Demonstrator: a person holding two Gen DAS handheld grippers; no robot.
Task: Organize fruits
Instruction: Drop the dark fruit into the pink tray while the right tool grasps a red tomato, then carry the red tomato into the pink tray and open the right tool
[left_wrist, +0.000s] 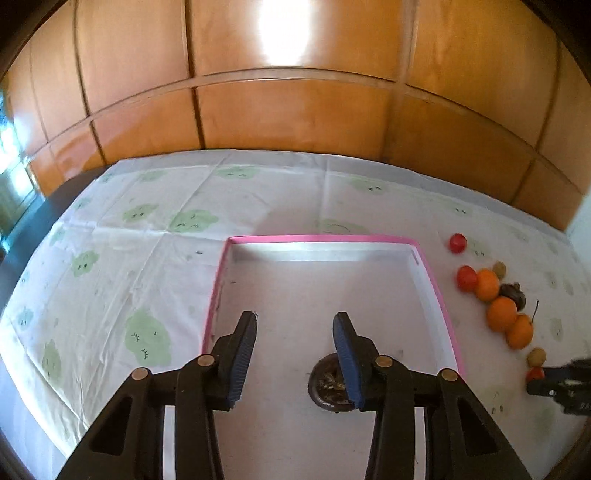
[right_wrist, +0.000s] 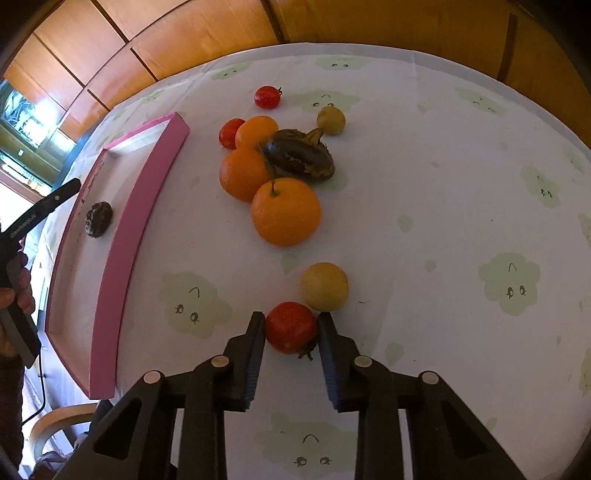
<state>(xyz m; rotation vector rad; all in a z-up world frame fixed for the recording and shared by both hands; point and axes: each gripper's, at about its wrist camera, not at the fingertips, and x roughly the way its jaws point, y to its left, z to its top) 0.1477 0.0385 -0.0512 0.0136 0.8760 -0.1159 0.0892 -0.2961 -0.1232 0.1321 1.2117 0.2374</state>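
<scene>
Left view, claw: left claw (left_wrist: 295, 350) hung over the tray, jaws partly apart, nothing between the pads.
Left view, dark fruit: dark fruit (left_wrist: 330, 384) lay on the tray floor just under the right-hand finger, free of both pads.
Left view, tray: pink tray (left_wrist: 321, 239) stretched ahead of the claw, otherwise bare.
Left view, loose fruit: row of fruit lay on the cloth (left_wrist: 129, 240) right of the tray, with the right claw (left_wrist: 554, 384) at its near end.
Right view, claw: right claw (right_wrist: 291, 328) was drawn in narrow, pads against both sides of a tomato (right_wrist: 291, 326).
Right view, tomato: it sat on the cloth, stem toward the camera, touching a yellow fruit (right_wrist: 324, 286) just beyond.
Right view, tray: tray lay to the left, well apart from the tomato.
Judgement: the carry would likely go leftward, over the pink rim; the right claw was the nearer one to the pile.
</scene>
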